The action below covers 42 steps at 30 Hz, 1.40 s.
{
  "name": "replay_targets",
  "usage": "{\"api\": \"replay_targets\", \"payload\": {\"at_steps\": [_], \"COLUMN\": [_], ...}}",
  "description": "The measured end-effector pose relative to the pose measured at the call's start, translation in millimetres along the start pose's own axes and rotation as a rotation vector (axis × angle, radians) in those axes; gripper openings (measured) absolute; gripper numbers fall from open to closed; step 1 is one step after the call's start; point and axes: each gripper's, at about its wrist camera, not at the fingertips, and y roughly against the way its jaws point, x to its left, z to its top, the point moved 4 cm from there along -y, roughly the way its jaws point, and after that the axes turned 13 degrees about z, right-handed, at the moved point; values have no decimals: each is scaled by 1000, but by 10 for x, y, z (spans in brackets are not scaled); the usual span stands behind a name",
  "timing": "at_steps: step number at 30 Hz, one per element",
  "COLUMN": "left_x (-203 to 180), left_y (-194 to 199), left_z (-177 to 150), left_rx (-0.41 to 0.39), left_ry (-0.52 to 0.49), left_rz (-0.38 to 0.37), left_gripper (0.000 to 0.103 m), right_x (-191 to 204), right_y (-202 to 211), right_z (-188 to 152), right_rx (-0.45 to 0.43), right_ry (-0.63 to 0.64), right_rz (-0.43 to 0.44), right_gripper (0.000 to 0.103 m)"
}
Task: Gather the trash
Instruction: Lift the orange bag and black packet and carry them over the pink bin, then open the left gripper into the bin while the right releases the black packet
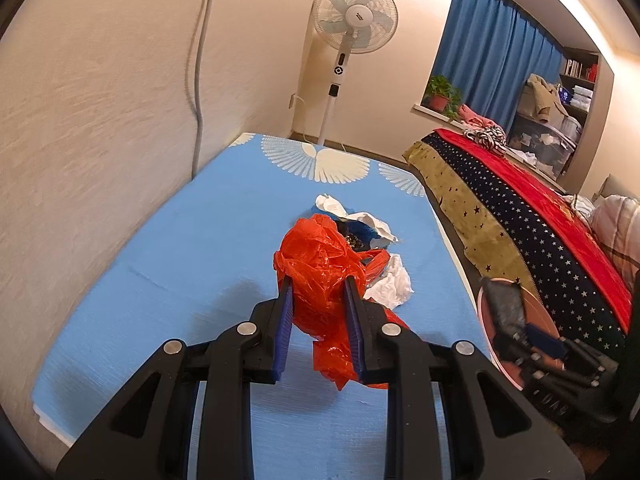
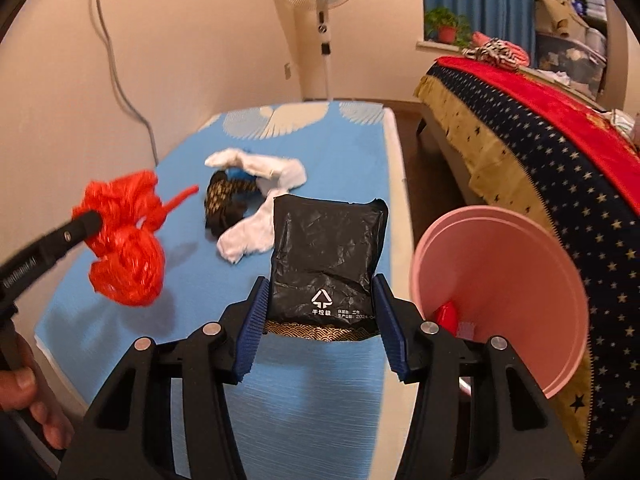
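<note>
My left gripper (image 1: 318,280) is shut on a crumpled red plastic bag (image 1: 320,264), held above the blue-covered table (image 1: 180,260); the right wrist view shows the same bag (image 2: 124,248) at the left. My right gripper (image 2: 320,280) is shut on a black snack packet (image 2: 326,256), lifted off the table. Beside it on the right stands a pink bin (image 2: 500,280), tilted toward me, with a red item (image 2: 446,314) inside. On the table lie white tissues (image 2: 276,172), another tissue wad (image 2: 248,236) and a dark patterned wrapper (image 2: 226,200).
A bed with a starred cover and red blanket (image 1: 540,232) runs along the right, close to the table edge. A standing fan (image 1: 354,16) is at the far wall. A cable (image 1: 198,80) hangs down the left wall. A hand (image 2: 28,392) shows at lower left.
</note>
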Motion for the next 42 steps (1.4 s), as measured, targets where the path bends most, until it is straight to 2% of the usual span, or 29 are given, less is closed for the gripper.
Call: {"api": "replay_targets", "payload": {"at_steps": [10, 26, 42], "left_x": [-176, -670, -1398], "left_y": [101, 162, 139], "left_z": [-19, -60, -144], "left_rx": [-21, -56, -73], "left_ry": [-47, -124, -193], "left_rz": [-29, -114, -216], "left_gripper": [24, 24, 24], "right_x": [-98, -559, -1133], "right_y": [418, 1124, 1243], "right_z": [192, 382, 337], "right_rx": [-108, -235, -274], "right_ry": [-9, -49, -151], "right_rz": [-27, -144, -299], "right_gripper": [52, 52, 53]}}
